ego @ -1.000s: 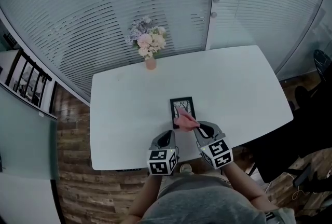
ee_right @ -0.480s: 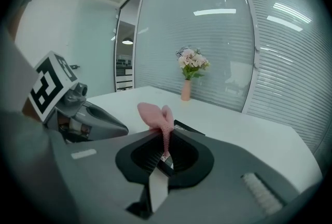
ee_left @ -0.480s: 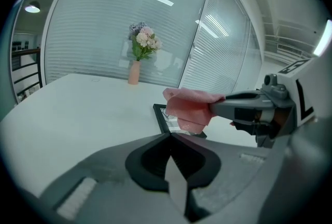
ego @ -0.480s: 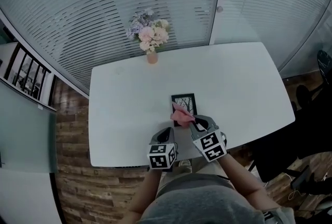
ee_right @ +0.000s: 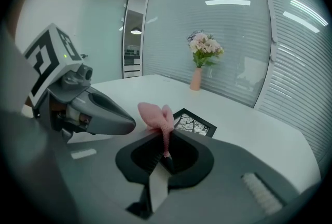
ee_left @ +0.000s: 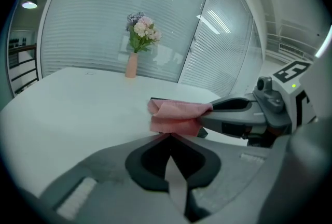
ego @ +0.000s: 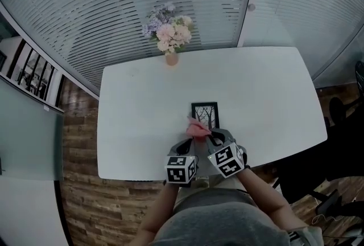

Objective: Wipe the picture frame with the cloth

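Right gripper (ee_right: 162,132): jaws pressed together on a pink cloth (ee_right: 157,115); a thin strip of the fabric runs down between them, and the rest bunches up in a loose fold above the tips.
Left gripper (ee_left: 169,134): jaws pressed together with nothing between them; it sits at the right gripper's 9 o'clock, just beside it, at the near edge of the table; its tips point toward the cloth but do not hold it.
Cloth: in the head view it lies at the right gripper's 11 o'clock, over the frame's near left corner; whether it presses on the frame or hangs just above it cannot be told.
Picture frame (ego: 205,115): black, with a bare-tree picture inside; it lies flat on the table at 12 o'clock from the grippers, near the table's near edge and about midway along its width; most of the frame is uncovered.
Table (ego: 142,102): white with rounded corners; bare apart from the frame and the vase.
Vase (ego: 172,59): a slim pinkish vase with a bunch of pale pink and lilac flowers (ego: 168,31); upright at the table's far edge, at 11 o'clock from the frame and well apart from it.
Backdrop: a glass wall with horizontal blinds (ego: 114,5) beyond the table; wood-plank floor (ego: 79,125) at the table's 9 o'clock side.
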Action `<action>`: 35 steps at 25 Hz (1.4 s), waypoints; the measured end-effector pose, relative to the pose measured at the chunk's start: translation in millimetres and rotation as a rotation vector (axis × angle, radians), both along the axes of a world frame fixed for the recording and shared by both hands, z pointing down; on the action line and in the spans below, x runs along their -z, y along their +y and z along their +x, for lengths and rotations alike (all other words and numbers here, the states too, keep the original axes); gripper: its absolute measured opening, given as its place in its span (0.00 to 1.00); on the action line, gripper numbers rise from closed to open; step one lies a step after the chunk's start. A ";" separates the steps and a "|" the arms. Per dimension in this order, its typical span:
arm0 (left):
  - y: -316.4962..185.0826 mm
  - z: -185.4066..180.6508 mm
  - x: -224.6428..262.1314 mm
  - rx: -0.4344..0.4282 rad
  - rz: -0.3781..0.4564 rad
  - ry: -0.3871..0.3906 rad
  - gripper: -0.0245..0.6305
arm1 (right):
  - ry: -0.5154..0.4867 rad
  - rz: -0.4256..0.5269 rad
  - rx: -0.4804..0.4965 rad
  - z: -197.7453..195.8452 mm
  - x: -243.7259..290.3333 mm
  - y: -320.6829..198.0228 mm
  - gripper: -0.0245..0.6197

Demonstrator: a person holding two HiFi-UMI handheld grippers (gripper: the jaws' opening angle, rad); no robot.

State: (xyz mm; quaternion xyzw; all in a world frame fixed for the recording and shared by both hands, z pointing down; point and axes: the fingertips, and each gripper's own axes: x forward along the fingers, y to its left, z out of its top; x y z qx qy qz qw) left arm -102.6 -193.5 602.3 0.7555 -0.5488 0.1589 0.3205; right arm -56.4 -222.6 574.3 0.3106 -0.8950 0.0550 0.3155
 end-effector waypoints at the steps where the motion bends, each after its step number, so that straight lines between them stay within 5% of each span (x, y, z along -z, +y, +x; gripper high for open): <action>1: -0.1 0.8 -1.1 -0.002 -0.006 -0.001 0.04 | 0.009 -0.004 0.003 -0.4 -2.6 0.0 0.06; 35: -18.1 7.0 -10.6 -0.010 -0.036 -0.015 0.04 | 0.099 -0.041 0.011 2.2 -28.6 -54.6 0.07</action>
